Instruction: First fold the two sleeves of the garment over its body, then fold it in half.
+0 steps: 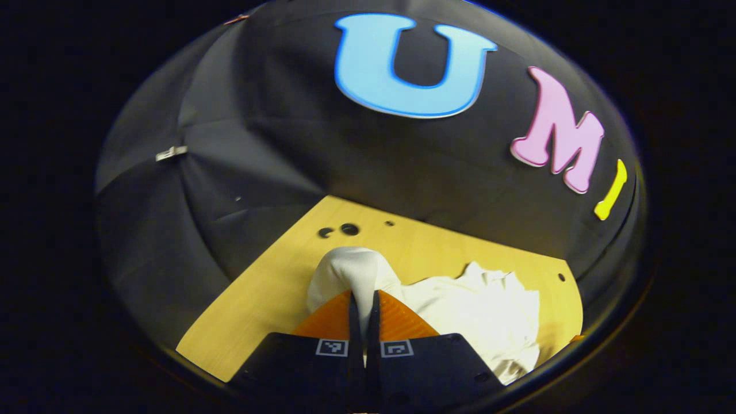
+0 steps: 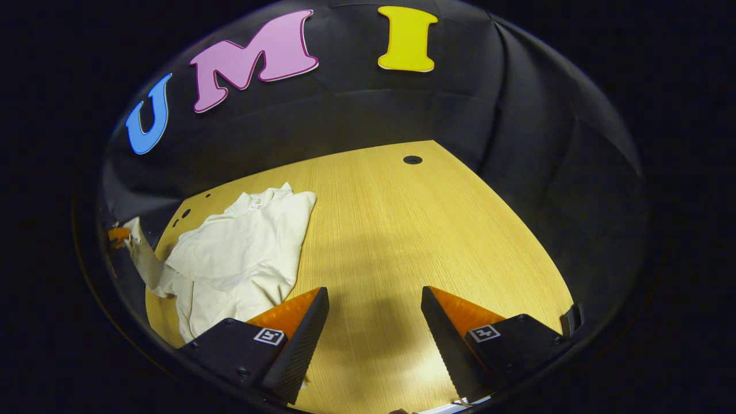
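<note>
A white garment point(image 2: 241, 253) lies spread on the wooden table point(image 2: 402, 230) at the left of the right gripper view, its collar toward the far wall. My left gripper point(image 1: 363, 302) is shut on a sleeve point(image 1: 351, 270) of the garment, which it holds lifted above the table; the rest of the garment point(image 1: 483, 310) lies rumpled to the right. That same left gripper point(image 2: 118, 234) appears at the far left of the right gripper view, with the sleeve point(image 2: 146, 259) stretched up to it. My right gripper point(image 2: 374, 299) hangs open over bare table, to the right of the garment.
Black cloth walls close the table off at the back and sides. Small round holes point(image 1: 339, 230) mark the tabletop near the far edge, and another hole point(image 2: 412, 159) sits near the back wall.
</note>
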`<state>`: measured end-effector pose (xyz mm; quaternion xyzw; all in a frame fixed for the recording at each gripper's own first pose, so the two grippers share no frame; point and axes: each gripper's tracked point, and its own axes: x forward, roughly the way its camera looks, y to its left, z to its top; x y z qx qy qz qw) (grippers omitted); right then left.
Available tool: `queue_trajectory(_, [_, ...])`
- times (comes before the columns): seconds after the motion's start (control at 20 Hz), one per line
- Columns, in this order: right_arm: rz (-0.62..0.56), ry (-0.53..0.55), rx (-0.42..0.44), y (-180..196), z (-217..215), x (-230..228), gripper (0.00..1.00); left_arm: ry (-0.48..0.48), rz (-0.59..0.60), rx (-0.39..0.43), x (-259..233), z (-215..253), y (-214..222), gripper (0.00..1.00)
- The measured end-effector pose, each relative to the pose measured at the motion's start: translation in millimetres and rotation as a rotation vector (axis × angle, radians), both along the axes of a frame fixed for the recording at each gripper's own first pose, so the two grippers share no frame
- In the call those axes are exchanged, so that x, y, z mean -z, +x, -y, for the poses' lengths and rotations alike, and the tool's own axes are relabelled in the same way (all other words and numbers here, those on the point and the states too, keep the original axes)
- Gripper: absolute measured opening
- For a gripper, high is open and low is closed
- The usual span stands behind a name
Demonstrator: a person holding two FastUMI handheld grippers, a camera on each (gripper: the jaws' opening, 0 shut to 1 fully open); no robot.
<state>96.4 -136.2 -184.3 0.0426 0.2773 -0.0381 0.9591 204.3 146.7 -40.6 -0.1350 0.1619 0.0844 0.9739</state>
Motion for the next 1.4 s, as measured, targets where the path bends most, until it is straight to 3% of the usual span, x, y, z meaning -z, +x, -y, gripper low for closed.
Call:
queue_trajectory(0.3, [-0.013, 0.02, -0.022, 5, -2, 5, 0.99, -0.024, 0.076, 0.199, -44, 133, 61, 0.06])
queue_trajectory(0.7, [-0.011, 0.045, -0.033, 24, 16, 3, 0.99, 0.0, 0.07, 0.489, -34, 304, 95, 0.06])
queue_trajectory(0.8, [-0.017, 0.043, -0.032, 28, 22, 6, 0.99, -0.041, 0.056, 0.538, -26, 337, 99, 0.06])
queue_trajectory(0.85, [-0.022, 0.04, -0.034, 29, 25, 7, 0.98, -0.063, 0.046, 0.554, -20, 347, 101, 0.11])
queue_trajectory(0.9, [-0.032, 0.039, -0.036, 30, 27, 10, 0.99, -0.084, 0.031, 0.564, -13, 360, 103, 0.06])
queue_trajectory(1.05, [-0.045, 0.046, -0.04, 33, 28, 14, 0.99, -0.141, -0.016, 0.597, 8, 389, 111, 0.07])
queue_trajectory(1.2, [-0.053, 0.06, -0.048, 39, 24, 16, 0.99, -0.15, -0.042, 0.601, 24, 401, 116, 0.21])
queue_trajectory(1.25, [-0.055, 0.066, -0.054, 39, 22, 17, 0.99, -0.155, -0.034, 0.614, 21, 403, 110, 0.18])
queue_trajectory(1.35, [-0.057, 0.08, -0.067, 41, 14, 17, 0.99, -0.112, -0.018, 0.614, 21, 396, 104, 0.6])
queue_trajectory(1.4, [-0.059, 0.091, -0.075, 42, 8, 16, 0.99, -0.068, -0.021, 0.599, 25, 384, 98, 0.72])
